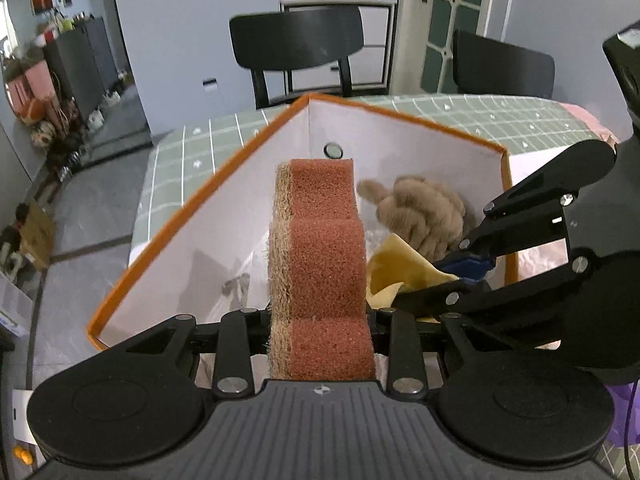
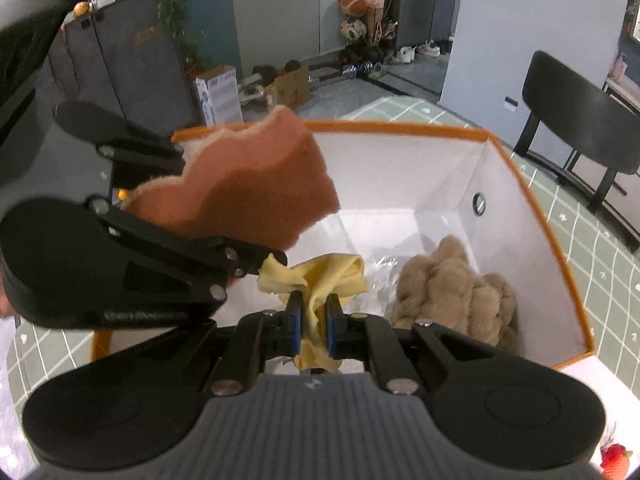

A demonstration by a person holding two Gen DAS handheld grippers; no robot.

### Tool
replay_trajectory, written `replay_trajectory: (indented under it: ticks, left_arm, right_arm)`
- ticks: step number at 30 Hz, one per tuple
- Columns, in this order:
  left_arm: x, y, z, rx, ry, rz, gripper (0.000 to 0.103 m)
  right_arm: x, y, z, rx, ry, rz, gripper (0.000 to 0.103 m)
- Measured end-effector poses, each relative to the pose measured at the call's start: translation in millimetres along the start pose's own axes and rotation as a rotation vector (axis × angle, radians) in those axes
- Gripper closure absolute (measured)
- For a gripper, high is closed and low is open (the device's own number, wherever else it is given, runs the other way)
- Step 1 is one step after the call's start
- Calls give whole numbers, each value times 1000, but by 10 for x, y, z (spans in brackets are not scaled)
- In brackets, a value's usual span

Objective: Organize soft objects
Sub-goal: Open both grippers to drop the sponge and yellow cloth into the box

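My left gripper [image 1: 324, 320] is shut on a rust-red sponge [image 1: 324, 248] with a tan fibrous side, and holds it over the open white box with the orange rim [image 1: 192, 216]. My right gripper [image 2: 314, 302] is shut on a crumpled yellow cloth [image 2: 320, 280] pinched between its blue pads [image 2: 297, 320], also over the box [image 2: 400, 126]. A beige fluffy knotted plush [image 2: 456, 288] lies on the box floor at the right. In the right wrist view the left gripper [image 2: 224, 216] with the sponge [image 2: 248, 176] hangs at the left; the left wrist view shows the right gripper [image 1: 448, 280], the cloth [image 1: 396, 268] and the plush [image 1: 424, 208].
The box stands on a table with a green grid cloth [image 1: 480, 116]. Black chairs [image 1: 298, 44] [image 2: 576, 120] stand behind it. A strawberry-like item [image 2: 616, 460] lies near the table's front right. Clear plastic film lines part of the box floor [image 2: 380, 276].
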State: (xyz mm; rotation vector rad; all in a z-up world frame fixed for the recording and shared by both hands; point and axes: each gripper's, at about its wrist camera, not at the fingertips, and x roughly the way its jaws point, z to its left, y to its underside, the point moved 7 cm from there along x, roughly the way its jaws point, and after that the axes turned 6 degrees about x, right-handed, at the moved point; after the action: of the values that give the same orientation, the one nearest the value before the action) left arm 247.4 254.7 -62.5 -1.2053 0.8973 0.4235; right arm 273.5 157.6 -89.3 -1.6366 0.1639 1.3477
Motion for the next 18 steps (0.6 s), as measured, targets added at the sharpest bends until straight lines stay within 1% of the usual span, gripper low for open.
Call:
replay_trajectory:
  ticks: [9, 12, 18]
  left_arm:
    - [150, 53, 3, 21, 14, 66, 66]
    - [208, 66, 4, 28, 19, 85, 66]
    - [258, 100, -11, 78, 4, 117, 66]
  right_arm:
    - [291, 86, 38, -26, 6, 67, 94]
    - [385, 67, 55, -40, 3, 83, 94]
    - [504, 124, 73, -47, 1, 108, 94]
